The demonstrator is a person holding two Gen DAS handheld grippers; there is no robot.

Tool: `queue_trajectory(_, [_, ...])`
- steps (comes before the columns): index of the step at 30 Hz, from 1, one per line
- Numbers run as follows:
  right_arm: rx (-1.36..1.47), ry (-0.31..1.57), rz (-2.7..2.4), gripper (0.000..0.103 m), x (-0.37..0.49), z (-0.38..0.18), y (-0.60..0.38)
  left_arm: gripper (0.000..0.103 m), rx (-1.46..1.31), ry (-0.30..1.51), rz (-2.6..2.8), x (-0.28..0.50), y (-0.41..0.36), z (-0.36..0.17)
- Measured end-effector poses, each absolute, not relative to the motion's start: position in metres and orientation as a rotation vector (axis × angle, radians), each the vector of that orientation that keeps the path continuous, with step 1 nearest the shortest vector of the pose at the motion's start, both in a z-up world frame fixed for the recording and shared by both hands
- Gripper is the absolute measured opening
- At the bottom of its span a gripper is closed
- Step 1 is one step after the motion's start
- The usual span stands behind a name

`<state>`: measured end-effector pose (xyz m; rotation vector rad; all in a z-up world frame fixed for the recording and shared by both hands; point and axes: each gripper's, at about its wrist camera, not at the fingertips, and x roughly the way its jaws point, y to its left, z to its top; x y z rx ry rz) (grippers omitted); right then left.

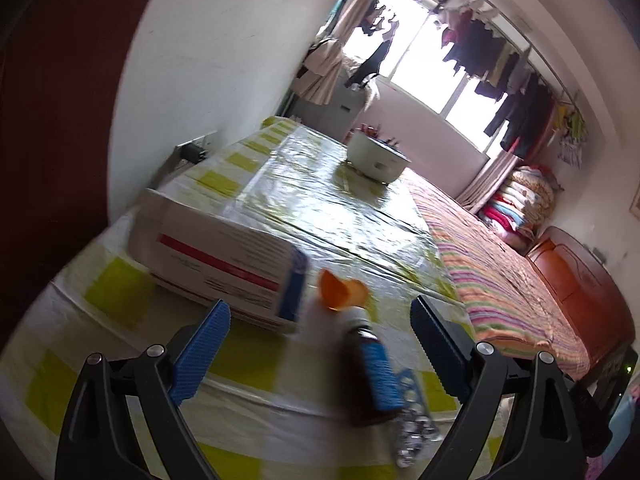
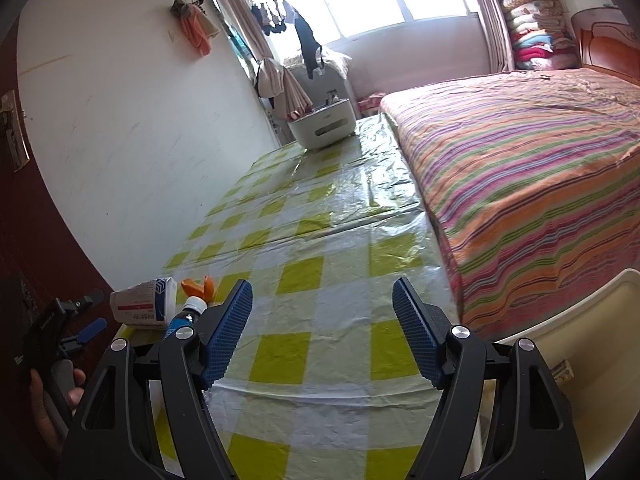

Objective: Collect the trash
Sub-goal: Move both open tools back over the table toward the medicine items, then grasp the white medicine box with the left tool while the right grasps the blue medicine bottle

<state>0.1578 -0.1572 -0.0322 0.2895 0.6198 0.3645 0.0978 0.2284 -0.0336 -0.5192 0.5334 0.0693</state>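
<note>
Four pieces of trash: I count four at the near end of the table (image 2: 304, 216), and none is in either gripper yet
Landmark: I place everything by the medicine box (image 1: 216, 256), a white carton with a red stripe and a blue end panel, lying flat on the checked plastic cloth
Orange peel (image 1: 340, 290): just beside the box's blue end, on the side toward the bed (image 2: 520, 168)
Brown bottle (image 1: 370, 376): lying on its side near the box, white cap toward the peel, blue label up; blurred in my left view
Blister strip (image 1: 412, 428): touching the bottle and partly under it, farther from the box than the bottle; foil bubbles and a blue edge show
Left gripper (image 1: 320, 336): blue pads spread wide, nothing between them, the bottle and peel lying in the gap ahead of them
Right gripper (image 2: 322, 320): also spread wide and holding nothing, over bare cloth well apart from the box
Cream container (image 2: 592, 344): its rim shows at the table's near corner, well apart from the box on the bed side; I judge it may be the bin, though I cannot be sure
Done so far: nothing I can confirm
Left to do: all four pieces, and I judge the bottle is the likely first pick
</note>
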Motion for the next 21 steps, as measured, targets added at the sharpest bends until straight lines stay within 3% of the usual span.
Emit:
queue_trajectory(13, [0.265,0.643,0.419,0.072,0.160,-0.035,-0.128,0.089,-0.499,0.515,0.191,0.100,0.320,-0.032])
queue_trajectory(21, [0.258,0.654,0.417,0.072,0.159,-0.039,-0.127,0.089,-0.440,0.605,0.089,0.135,0.335,-0.044])
